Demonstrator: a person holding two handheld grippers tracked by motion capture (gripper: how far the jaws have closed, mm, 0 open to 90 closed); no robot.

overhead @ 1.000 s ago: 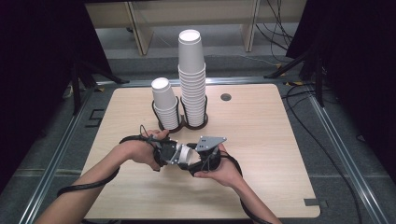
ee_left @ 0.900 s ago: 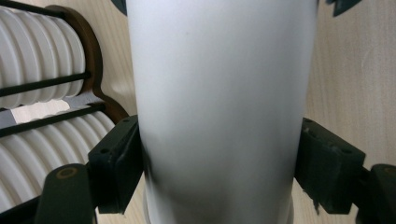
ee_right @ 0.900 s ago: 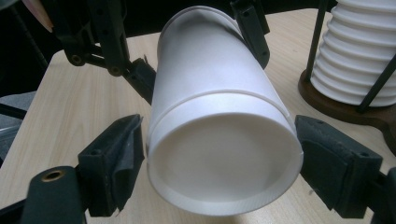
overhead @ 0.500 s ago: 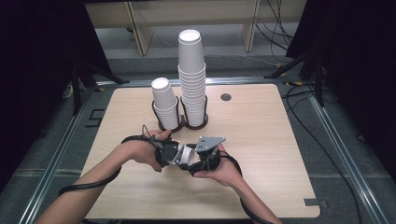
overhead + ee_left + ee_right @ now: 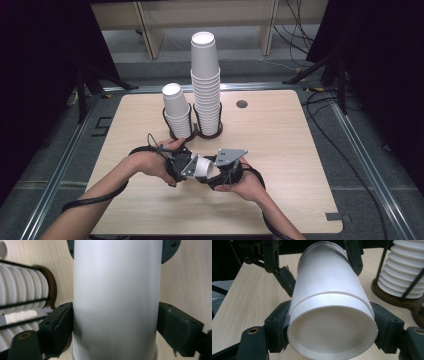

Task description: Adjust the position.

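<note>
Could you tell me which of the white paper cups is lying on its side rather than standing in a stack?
It is the lone cup held level between the two grippers at the table's near edge; all others stand nested in the short stack and tall stack behind.

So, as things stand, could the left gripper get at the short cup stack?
Probably yes. The short cup stack stands just beyond the left gripper, with bare table between. But the white cup sits between its jaws, which have just been opening, while the right gripper clamps it.
</note>
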